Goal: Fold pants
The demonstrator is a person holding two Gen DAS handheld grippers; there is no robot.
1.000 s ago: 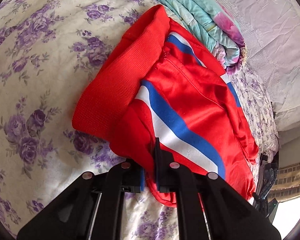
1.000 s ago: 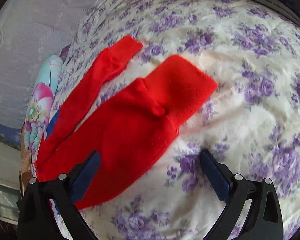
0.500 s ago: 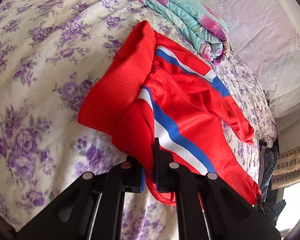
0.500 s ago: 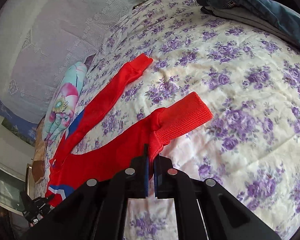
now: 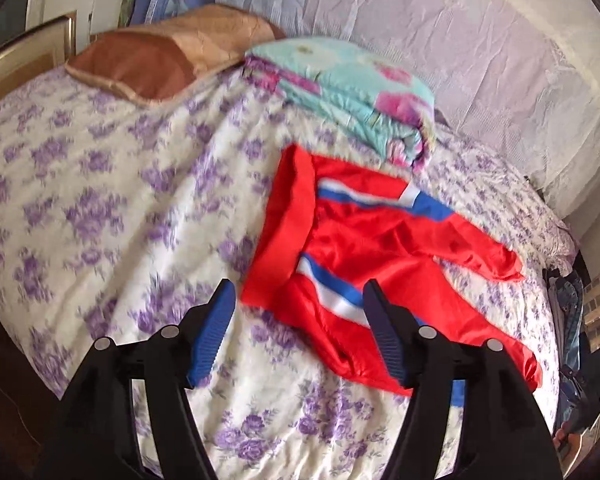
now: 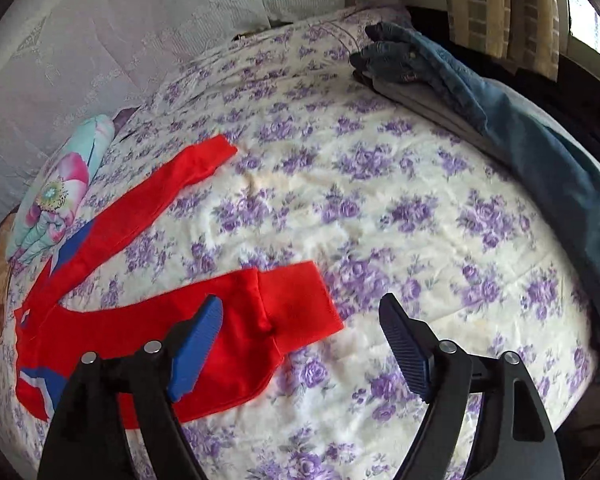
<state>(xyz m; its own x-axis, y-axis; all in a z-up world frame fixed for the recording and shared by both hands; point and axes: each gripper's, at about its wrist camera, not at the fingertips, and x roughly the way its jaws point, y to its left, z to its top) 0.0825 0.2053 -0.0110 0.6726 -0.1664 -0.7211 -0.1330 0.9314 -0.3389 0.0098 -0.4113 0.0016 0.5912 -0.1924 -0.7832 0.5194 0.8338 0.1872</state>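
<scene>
Red pants (image 5: 372,248) with white and blue side stripes lie spread on the flowered bed (image 5: 100,208). In the left wrist view the waistband is nearest, the legs run off to the right. My left gripper (image 5: 298,320) is open and empty, raised above the waist end. In the right wrist view the pants (image 6: 140,332) lie at the left, with the near leg's cuff (image 6: 296,300) in front and the far leg stretched toward the wall. My right gripper (image 6: 300,340) is open and empty, above the near cuff.
A folded turquoise flowered quilt (image 5: 352,92) and a brown pillow (image 5: 160,56) lie at the head of the bed. Folded jeans and dark clothes (image 6: 460,84) are stacked at the bed's far right edge. A white lace curtain (image 6: 100,40) covers the wall.
Both grippers were shut on the pants half a second ago, the left at the waist and the right at the cuff. Both have opened, let go and pulled back from the cloth.
</scene>
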